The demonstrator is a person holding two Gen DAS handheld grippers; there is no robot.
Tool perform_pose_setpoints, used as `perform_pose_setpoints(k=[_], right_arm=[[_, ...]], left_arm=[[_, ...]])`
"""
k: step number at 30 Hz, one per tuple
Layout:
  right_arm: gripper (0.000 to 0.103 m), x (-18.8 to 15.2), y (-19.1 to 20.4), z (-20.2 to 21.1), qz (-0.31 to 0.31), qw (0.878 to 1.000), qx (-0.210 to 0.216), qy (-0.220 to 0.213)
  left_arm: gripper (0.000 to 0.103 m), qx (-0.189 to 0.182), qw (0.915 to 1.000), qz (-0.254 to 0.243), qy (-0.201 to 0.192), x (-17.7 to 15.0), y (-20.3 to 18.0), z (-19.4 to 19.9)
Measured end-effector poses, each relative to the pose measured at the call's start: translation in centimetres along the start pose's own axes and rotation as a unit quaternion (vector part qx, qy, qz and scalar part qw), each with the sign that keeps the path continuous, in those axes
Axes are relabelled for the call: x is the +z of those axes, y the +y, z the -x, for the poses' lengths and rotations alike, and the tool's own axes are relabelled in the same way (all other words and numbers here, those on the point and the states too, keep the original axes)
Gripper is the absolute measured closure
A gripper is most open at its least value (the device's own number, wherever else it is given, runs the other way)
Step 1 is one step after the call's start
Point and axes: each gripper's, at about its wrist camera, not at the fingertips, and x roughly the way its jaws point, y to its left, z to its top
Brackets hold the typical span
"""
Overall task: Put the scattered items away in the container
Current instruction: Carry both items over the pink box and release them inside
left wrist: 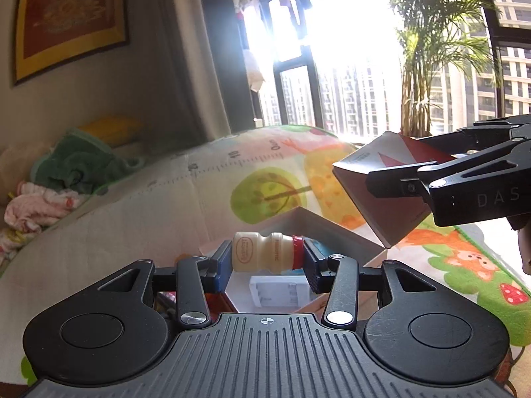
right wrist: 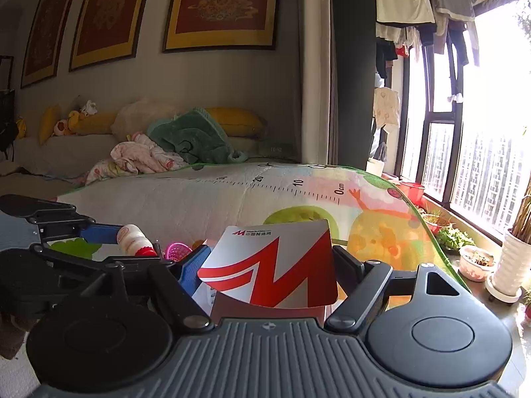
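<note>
My left gripper (left wrist: 266, 258) is shut on a small cream yogurt bottle (left wrist: 262, 251) with a red cap, held sideways above an open white box (left wrist: 345, 237). A white charger-like item (left wrist: 282, 290) lies inside the box. My right gripper (right wrist: 270, 265) is shut on a white and red notebook (right wrist: 268, 265), tilted; in the left wrist view the notebook (left wrist: 381, 179) hangs above and right of the box. The left gripper with the bottle (right wrist: 134, 240) shows at the left of the right wrist view.
The box sits on a colourful play mat (left wrist: 199, 182) over a raised surface. A small pink basket (right wrist: 177, 251) lies on the mat. Clothes and cushions (right wrist: 186, 139) lie at the back. Potted plants (right wrist: 474, 262) stand along the window at right.
</note>
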Motion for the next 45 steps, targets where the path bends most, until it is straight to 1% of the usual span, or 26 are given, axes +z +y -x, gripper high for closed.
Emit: perform_pose_setpoints(k=[3,6,9,11,12,13,14,15,16,17,20,21,24,26,27,28,30,31,34,35,37,38,40,42,44,45], right_arm=[[0.025,1.4,-0.9,-4.8,-0.03,0.999,0.016,0.016],[0.025,1.9,-1.3,-9.2,-0.058,0.997,0.03,0.036],[0.025,1.8,-1.0,-13.0,-0.075,0.995,0.043,0.052],[0.024,1.5,-0.4,-15.1,-0.075,0.994,0.051,0.062],[0.02,1.3,0.0,-16.1,-0.072,0.993,0.057,0.067],[0.02,1.1,0.4,-16.9,-0.068,0.993,0.066,0.071],[0.02,0.9,0.7,-17.6,-0.065,0.992,0.077,0.074],[0.019,0.7,1.1,-17.9,-0.06,0.992,0.082,0.075],[0.018,0.6,1.4,-18.2,-0.057,0.992,0.08,0.076],[0.018,0.5,1.4,-18.2,-0.055,0.993,0.078,0.074],[0.017,0.5,0.8,-17.7,-0.064,0.993,0.072,0.07],[0.017,0.4,0.6,-17.5,-0.066,0.993,0.068,0.07],[0.017,0.0,0.2,-16.7,-0.058,0.994,0.05,0.074],[0.02,-0.5,0.5,-16.2,-0.04,0.995,0.037,0.082],[0.029,-0.8,0.8,-16.0,-0.029,0.995,0.031,0.086],[0.042,-1.1,1.1,-15.8,-0.019,0.995,0.028,0.095],[0.053,-1.8,1.8,-15.7,-0.006,0.992,0.031,0.118],[0.055,-2.1,2.1,-15.7,0.0,0.992,0.033,0.125],[0.057,-3.3,3.5,-15.8,0.016,0.989,0.038,0.145],[0.057,-3.6,3.7,-16.0,0.014,0.987,0.042,0.153],[0.063,-3.9,4.1,-16.5,0.007,0.985,0.042,0.168],[0.063,-4.0,4.2,-16.7,0.001,0.984,0.04,0.174],[0.065,-4.0,4.6,-16.6,-0.007,0.983,0.052,0.178],[0.066,-3.7,5.6,-15.6,0.008,0.984,0.062,0.167],[0.066,-3.5,7.4,-14.2,0.044,0.986,0.075,0.144],[0.066,-3.4,8.5,-13.5,0.066,0.986,0.08,0.131]], left_arm=[[0.054,-0.009,0.9997,0.013,0.017,-0.3,0.9,-3.5],[0.054,-0.011,0.9986,0.031,0.041,-1.1,2.0,-6.5],[0.054,-0.014,0.997,0.047,0.059,-2.3,2.9,-8.2],[0.053,-0.019,0.9964,0.055,0.062,-2.9,3.4,-8.7],[0.048,-0.021,0.996,0.059,0.064,-3.1,3.7,-8.8],[0.041,-0.021,0.9957,0.063,0.065,-3.4,3.9,-8.8],[0.037,-0.019,0.9956,0.064,0.066,-3.5,4.1,-8.7],[0.026,-0.016,0.9956,0.065,0.065,-3.7,4.3,-8.5],[0.012,-0.012,0.9955,0.068,0.064,-3.9,4.4,-8.2],[0.006,-0.006,0.9953,0.072,0.064,-4.1,4.6,-7.7],[0.004,-0.007,0.9935,0.084,0.077,-5.0,5.2,-6.1],[0.002,-0.005,0.9927,0.088,0.082,-5.4,5.3,-5.5],[0.0,0.005,0.9908,0.097,0.094,-6.8,5.7,-3.7],[0.0,0.021,0.9889,0.107,0.101,-7.7,6.1,-3.0],[0.0,0.031,0.9876,0.112,0.106,-8.3,6.3,-2.6],[0.0,0.04,0.9863,0.118,0.108,-8.8,6.3,-2.1],[0.0,0.056,0.9836,0.129,0.113,-10.0,6.5,-0.9],[0.0,0.057,0.983,0.13,0.116,-10.5,6.5,-0.6],[0.0,0.069,0.9805,0.134,0.125,-12.3,6.7,0.5],[0.0,0.076,0.9792,0.138,0.128,-12.7,6.8,0.7],[0.0,0.086,0.9757,0.153,0.131,-13.5,7.4,1.1],[0.0,0.09,0.974,0.162,0.13,-13.9,7.7,1.3],[0.0,0.1,0.9713,0.173,0.128,-14.4,8.1,1.7],[0.0,0.111,0.9677,0.183,0.133,-14.9,8.5,1.8],[0.0,0.113,0.9619,0.204,0.143,-15.3,9.1,1.8],[0.0,0.112,0.9603,0.212,0.143,-15.4,9.3,1.8]])
